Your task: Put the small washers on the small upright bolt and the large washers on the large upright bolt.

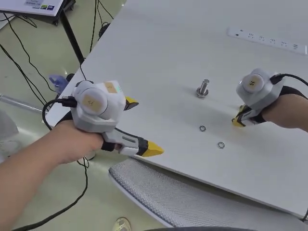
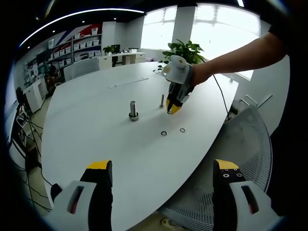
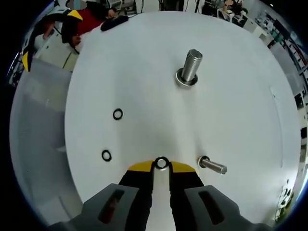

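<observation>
The right gripper [image 3: 161, 169] has its jaws pressed together on a thin washer [image 3: 161, 163], held right at the yellow tips just above the white table [image 1: 159, 57]. In the right gripper view the small bolt [image 3: 211, 165] stands just to the right of that washer, close but not touching it. The large bolt [image 1: 203, 89] stands upright farther out, near the middle of the table and left of the right gripper. Two loose washers [image 1: 202, 128] [image 1: 221, 145] lie flat on the near side, apart from each other and from both bolts. The left gripper [image 1: 142, 126] hangs over the near left edge of the table with its jaws wide apart and nothing between them. A power strip [image 1: 267, 39] lies at the far right, and a grey mesh chair [image 1: 192, 202] sits under the near edge.
</observation>
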